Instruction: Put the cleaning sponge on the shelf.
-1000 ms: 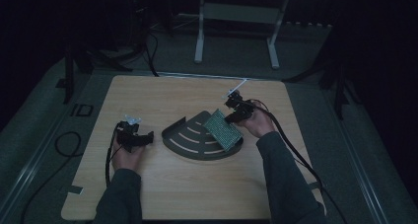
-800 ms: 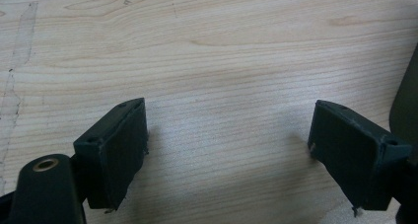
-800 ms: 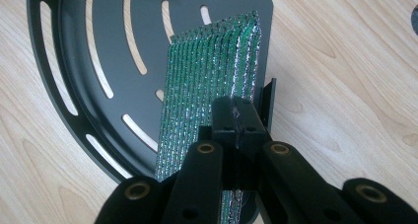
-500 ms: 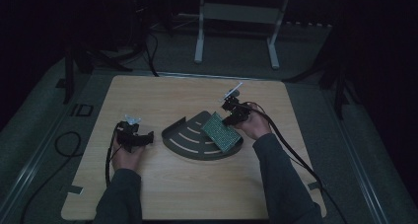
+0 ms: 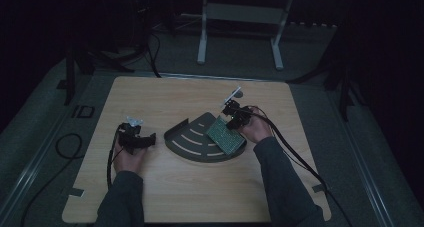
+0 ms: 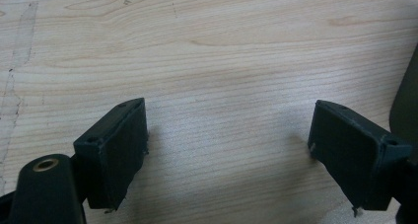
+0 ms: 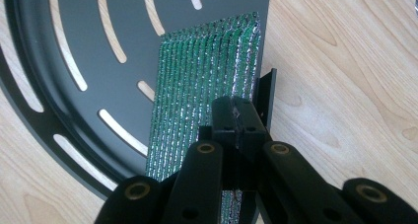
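High view: we see a wooden table with a dark fan-shaped tray near its middle, cut through with curved slots. Our right gripper sits at about two o'clock from the tray's centre, and a green perforated board lies tilted over the tray's right edge, just below that gripper. Our left gripper rests at nine o'clock of the tray, apart from it, low over the bare wood.

In the right gripper view, we find the jaws of the right gripper pressed together on the near edge of the green board, which leans over the slotted tray beside the tray's upright side wall.

In the left gripper view, the left gripper has its jaws spread wide with nothing between them but wood grain; the tray's dark edge shows at three o'clock.
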{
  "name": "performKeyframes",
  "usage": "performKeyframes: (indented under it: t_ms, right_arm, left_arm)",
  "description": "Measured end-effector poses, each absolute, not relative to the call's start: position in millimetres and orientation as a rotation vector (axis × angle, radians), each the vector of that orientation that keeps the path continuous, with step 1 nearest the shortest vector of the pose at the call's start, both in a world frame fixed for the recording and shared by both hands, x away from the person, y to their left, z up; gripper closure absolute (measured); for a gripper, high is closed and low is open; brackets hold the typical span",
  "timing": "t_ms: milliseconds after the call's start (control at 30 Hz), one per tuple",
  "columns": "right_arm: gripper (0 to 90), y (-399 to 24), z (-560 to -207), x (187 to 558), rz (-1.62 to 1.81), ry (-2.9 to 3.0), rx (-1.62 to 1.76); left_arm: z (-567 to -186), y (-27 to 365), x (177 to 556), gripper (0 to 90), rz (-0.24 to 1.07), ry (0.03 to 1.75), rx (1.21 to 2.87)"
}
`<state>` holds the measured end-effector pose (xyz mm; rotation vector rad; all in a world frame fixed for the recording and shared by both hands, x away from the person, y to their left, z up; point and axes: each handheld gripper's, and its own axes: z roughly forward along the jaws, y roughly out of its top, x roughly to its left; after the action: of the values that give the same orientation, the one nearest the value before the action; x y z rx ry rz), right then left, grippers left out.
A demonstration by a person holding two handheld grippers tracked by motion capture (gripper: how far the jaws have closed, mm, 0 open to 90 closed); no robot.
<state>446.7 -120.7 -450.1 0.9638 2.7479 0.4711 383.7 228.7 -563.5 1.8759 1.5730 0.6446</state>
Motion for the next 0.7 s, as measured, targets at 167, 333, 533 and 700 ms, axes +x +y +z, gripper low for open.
performKeyframes:
  t_ms: [167, 333, 533, 700]
  right_arm:
    - [89.8, -120, -453, 447, 0.44, 2.728, 0.964]
    - [89.8, -118, -457, 448, 0.417, 2.708, 0.958]
    - [89.7, -117, -461, 450, 0.398, 2.702, 0.958]
    - [89.7, -117, -464, 451, 0.385, 2.697, 0.977]
  left_arm:
    - [-564, 229, 384, 15.9, 0.645, 1.573, 1.875]
    - [-563, 229, 384, 15.9, 0.644, 1.572, 1.877]
    - [-563, 229, 384, 15.9, 0.644, 1.572, 1.879]
    - [-563, 229, 384, 15.9, 0.644, 1.572, 1.88]
